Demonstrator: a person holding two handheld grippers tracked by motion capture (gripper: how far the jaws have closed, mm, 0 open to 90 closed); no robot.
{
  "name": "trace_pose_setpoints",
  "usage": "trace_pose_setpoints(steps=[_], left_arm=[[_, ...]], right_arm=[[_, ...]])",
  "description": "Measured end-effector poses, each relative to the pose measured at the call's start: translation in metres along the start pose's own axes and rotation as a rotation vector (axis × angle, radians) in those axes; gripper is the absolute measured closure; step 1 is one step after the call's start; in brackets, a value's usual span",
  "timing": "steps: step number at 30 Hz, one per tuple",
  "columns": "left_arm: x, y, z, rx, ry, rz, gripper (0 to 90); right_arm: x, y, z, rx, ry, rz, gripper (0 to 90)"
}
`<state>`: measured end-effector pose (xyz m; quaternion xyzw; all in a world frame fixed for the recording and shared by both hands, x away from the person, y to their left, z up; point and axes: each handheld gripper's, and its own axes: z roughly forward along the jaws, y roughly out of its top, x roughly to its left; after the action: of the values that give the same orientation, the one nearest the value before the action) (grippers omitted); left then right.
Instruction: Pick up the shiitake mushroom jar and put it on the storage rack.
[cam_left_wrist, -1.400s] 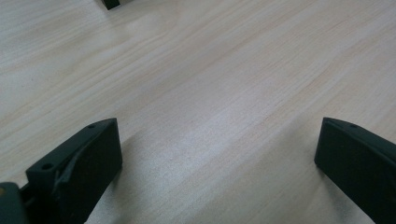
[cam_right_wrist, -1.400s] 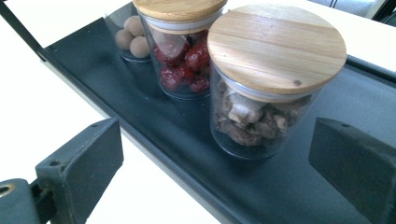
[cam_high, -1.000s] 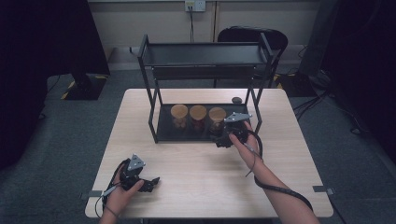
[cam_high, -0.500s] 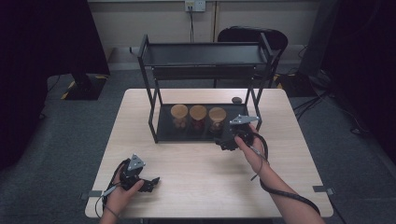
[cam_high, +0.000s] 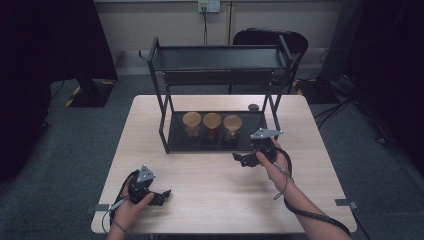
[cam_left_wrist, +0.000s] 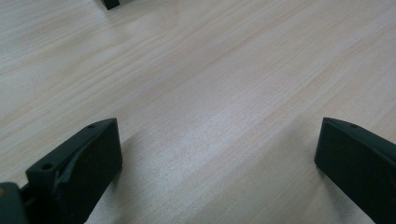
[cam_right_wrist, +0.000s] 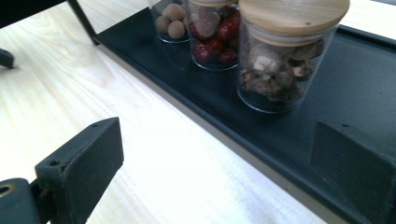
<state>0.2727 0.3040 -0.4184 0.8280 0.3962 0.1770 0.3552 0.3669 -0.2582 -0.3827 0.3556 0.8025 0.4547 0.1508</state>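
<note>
Three glass jars with wooden lids stand in a row on the bottom shelf of a black two-tier rack (cam_high: 170, 145). The left jar (cam_high: 191, 124) holds tan balls, the middle jar (cam_high: 212, 125) red pieces, the right jar (cam_high: 232, 127) brown dried pieces (cam_right_wrist: 280, 70). My right gripper (cam_high: 241, 160) is open, just in front of the shelf's front edge near the right jar, nothing between its jaws. My left gripper (cam_high: 161, 196) rests open low over the table's front left, also holding nothing.
The rack's top shelf (cam_high: 220, 59) carries nothing. A small dark round object (cam_high: 253, 106) lies on the light wooden table (cam_high: 210, 200) behind the rack. A black chair (cam_high: 270, 37) stands beyond the table. Bare tabletop lies between the two grippers.
My right gripper has drawn back from the shelf toward the table's front and slightly right. The left hand and gripper have stayed put.
</note>
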Motion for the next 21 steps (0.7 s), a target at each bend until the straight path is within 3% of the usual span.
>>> trace_pose_setpoints(steps=[21], left_arm=[[0.000, 0.000, 0.000, 0.000, 0.000, 0.000, 0.4]], right_arm=[[-0.001, -0.021, -0.022, 0.020, 0.028, -0.007, 2.5]])
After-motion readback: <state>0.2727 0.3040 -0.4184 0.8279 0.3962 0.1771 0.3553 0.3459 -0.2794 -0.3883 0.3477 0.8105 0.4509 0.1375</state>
